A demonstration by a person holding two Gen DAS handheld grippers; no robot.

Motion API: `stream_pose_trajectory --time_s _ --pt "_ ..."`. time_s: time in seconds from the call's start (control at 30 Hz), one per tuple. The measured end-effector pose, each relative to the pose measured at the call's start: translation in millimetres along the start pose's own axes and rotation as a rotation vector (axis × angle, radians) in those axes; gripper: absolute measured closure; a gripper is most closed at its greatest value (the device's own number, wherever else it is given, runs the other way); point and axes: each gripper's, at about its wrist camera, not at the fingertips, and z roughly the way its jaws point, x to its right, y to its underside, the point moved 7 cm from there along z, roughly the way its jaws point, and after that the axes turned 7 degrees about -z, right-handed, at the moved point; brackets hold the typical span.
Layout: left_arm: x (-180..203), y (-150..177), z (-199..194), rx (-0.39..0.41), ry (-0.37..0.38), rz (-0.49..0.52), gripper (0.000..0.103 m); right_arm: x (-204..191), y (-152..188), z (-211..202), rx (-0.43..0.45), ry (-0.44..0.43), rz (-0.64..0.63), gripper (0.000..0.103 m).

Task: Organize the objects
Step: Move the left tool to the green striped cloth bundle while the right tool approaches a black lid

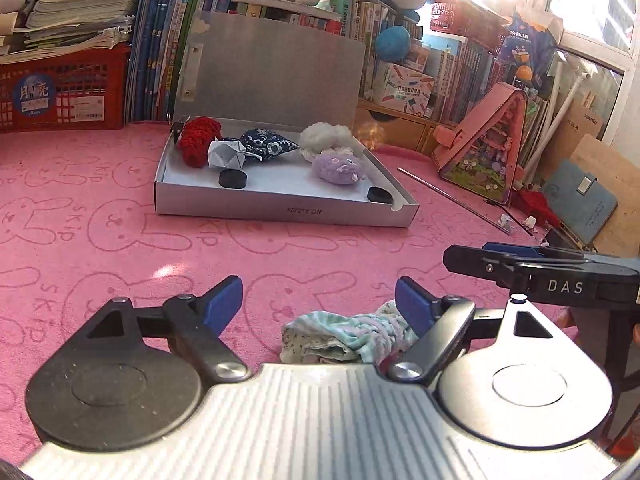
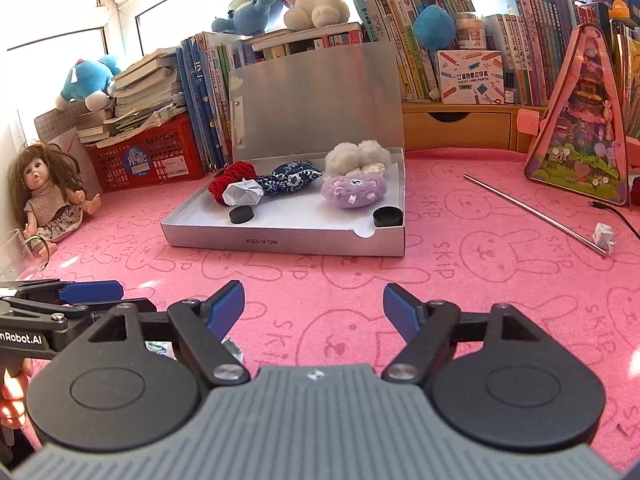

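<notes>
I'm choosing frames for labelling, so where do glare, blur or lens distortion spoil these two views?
Left wrist view: window light blows out the upper right corner, and a small flare sits beside the silver box; the box's contents stay sharp. Right wrist view: the windows at upper left are washed out, yet the purple plush and the metal rod are crisp. Both views: fisheye bending curves the pink mat and the bookshelves at the edges.

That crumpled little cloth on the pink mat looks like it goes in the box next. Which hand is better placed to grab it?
Probably the left. The cloth lies right between the open jaws of the left gripper. The right gripper is open over bare pink mat.
</notes>
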Motion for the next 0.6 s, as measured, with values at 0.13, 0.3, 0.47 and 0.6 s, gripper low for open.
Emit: stream_pose_trajectory --time_s 0.13,0.3,0.47,0.6 --pt "9 11 -1 0.007 -0.017 0.000 0.013 4 14 -6 0.006 0.077 -0.055 0.017" --pt "26 22 -4 0.066 -0.093 0.018 0.008 18 21 -13 0.020 0.160 -0.097 0.016" --pt "41 29 6 0.035 -0.105 0.019 0.006 31 28 -19 0.026 0.168 -0.066 0.014" --pt "45 35 19 0.004 -0.136 0.012 0.006 38 36 -23 0.025 0.162 -0.043 0.012"
